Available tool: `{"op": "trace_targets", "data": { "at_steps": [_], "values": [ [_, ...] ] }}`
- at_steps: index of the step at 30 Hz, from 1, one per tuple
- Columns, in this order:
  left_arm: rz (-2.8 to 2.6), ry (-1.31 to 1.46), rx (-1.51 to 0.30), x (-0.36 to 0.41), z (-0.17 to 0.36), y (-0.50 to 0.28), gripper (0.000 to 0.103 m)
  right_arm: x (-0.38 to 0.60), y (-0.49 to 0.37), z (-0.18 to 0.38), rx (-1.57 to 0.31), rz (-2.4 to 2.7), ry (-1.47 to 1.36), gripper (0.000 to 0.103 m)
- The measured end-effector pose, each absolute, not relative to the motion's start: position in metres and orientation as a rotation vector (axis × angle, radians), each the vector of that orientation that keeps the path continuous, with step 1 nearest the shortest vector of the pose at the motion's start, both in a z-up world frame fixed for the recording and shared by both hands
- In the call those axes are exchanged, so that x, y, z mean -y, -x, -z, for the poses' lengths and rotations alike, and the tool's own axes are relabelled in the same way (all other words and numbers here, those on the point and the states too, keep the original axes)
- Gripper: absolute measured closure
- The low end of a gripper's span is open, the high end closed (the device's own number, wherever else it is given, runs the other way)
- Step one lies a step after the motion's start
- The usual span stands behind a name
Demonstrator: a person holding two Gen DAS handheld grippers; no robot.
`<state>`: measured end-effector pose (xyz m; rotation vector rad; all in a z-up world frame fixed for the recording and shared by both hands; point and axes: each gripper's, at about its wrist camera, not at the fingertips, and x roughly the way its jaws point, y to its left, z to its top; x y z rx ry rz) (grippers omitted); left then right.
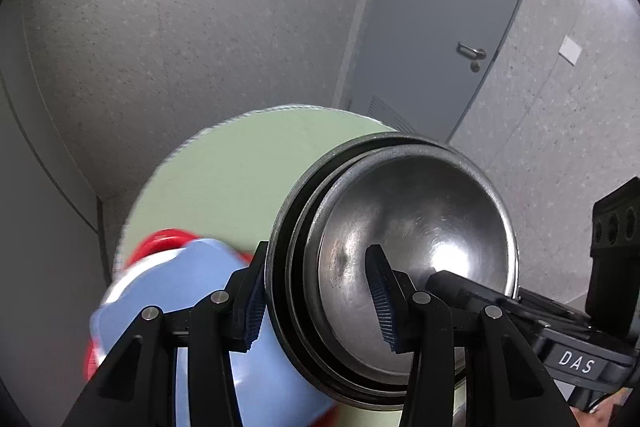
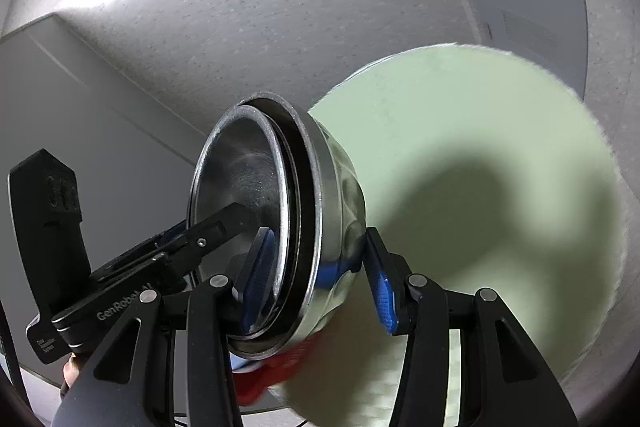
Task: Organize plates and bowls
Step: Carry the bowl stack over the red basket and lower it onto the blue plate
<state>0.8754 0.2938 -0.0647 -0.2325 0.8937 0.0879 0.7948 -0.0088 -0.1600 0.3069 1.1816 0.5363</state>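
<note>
A stack of nested steel bowls (image 1: 404, 239) is held between both grippers above a round pale green table (image 1: 224, 179). My left gripper (image 1: 320, 303) is shut on the bowls' rim, one pad outside and one pad inside. My right gripper (image 2: 320, 279) is shut on the opposite rim of the same steel bowls (image 2: 280, 227), one finger inside and one outside. A light blue bowl (image 1: 200, 307) sits on a red plate (image 1: 160, 241) at the lower left, blurred. The red plate (image 2: 276, 367) also shows under the bowls in the right wrist view.
The green table (image 2: 480, 187) fills the right side of the right wrist view. A grey door (image 1: 448, 27) with a handle stands in the back wall. The speckled floor surrounds the table. A grey cabinet (image 2: 80, 107) stands at the left.
</note>
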Motion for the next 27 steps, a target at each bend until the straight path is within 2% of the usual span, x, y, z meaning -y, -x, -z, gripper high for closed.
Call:
{"op": "trace_targets", "data": {
  "at_steps": [10, 21, 27],
  "values": [
    [-0.097, 0.231, -0.929, -0.375, 0.071, -0.774, 0.062, -0.077, -0.732, 0.193, -1.249, -0.528, -0.322, 0.056],
    [-0.055, 0.257, -0.98, -0.4, 0.093, -0.749, 0.062, -0.114, -0.718, 0.227, -1.311, -0.411, -0.211, 0.056],
    [-0.054, 0.278, -0.999, -0.417, 0.106, -0.769, 0.062, -0.132, -0.715, 0.231, -1.282, -0.355, -0.098, 0.053]
  ]
}}
